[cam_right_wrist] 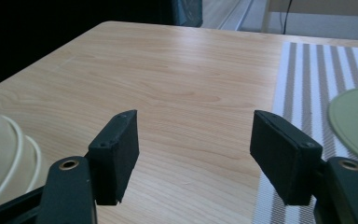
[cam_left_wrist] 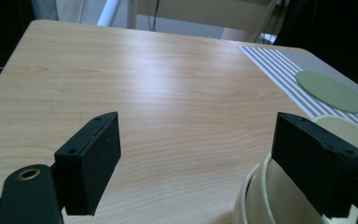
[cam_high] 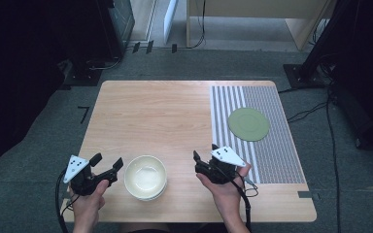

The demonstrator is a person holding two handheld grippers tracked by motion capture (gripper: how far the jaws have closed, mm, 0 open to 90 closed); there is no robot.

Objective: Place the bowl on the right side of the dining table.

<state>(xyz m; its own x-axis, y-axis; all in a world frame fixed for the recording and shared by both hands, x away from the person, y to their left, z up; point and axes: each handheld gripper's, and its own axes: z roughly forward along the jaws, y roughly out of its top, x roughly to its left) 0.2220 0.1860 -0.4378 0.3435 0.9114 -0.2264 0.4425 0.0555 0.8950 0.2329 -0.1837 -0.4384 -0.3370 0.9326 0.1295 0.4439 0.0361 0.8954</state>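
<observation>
A cream bowl [cam_high: 145,176], seemingly stacked on another, sits near the table's front edge between my two grippers. My left gripper [cam_high: 108,161] is held just left of it, open and empty. In the left gripper view the bowl's rim [cam_left_wrist: 261,196] lies right behind the right jaw. My right gripper [cam_high: 205,151] hovers to the bowl's right, at the edge of the striped mat [cam_high: 257,131], also open with nothing in it. A flat green plate [cam_high: 248,124] rests on the mat, seen too as the plate [cam_left_wrist: 331,91] and the plate [cam_right_wrist: 356,121].
The wooden table [cam_high: 155,116] has bare surface across its left and middle. The striped mat covers the right side. Beyond the far edge stand a pale wooden desk [cam_high: 252,14], black stands and cables on the grey floor.
</observation>
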